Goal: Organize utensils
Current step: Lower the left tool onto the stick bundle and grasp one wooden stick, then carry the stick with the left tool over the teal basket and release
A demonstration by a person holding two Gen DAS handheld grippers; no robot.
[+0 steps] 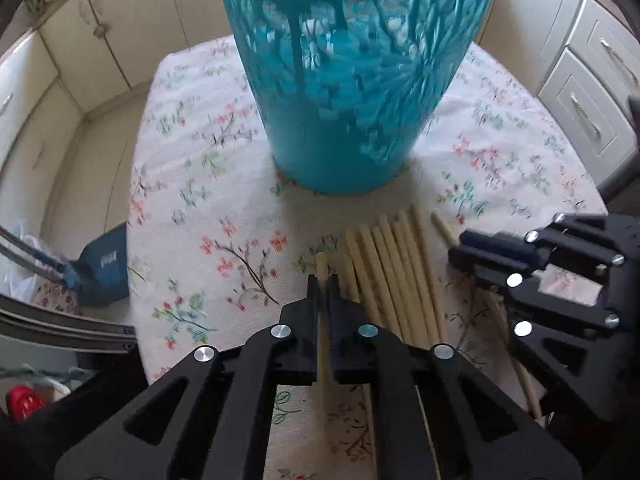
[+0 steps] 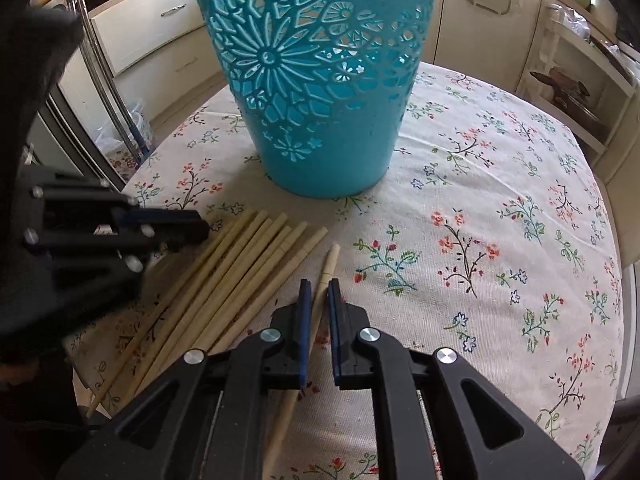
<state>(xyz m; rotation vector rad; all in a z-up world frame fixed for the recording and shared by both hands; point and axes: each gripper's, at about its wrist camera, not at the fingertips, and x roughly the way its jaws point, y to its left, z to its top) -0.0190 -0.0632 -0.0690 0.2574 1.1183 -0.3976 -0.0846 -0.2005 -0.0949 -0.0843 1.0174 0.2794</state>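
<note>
A tall teal cut-out holder (image 1: 340,100) (image 2: 320,100) stands on the floral tablecloth (image 2: 500,200). In front of it lies a fan of several pale wooden chopsticks (image 1: 394,272) (image 2: 248,264). My left gripper (image 1: 322,280) is at the left edge of that fan, shut on one chopstick (image 1: 322,344) that runs straight between its fingers. It also shows in the right wrist view as the left gripper (image 2: 200,228). My right gripper (image 2: 320,284) is to the right of the fan, shut on a separate chopstick (image 2: 329,264) whose tip points toward the holder. In the left wrist view, the right gripper (image 1: 456,248) is low over the cloth.
The round table's edge (image 1: 136,200) drops off at the left, with a blue bag (image 1: 104,268) and a red object (image 1: 24,402) on the floor below. Cream cabinets (image 1: 580,92) surround the table. The cloth to the right of the chopsticks (image 2: 480,300) is bare.
</note>
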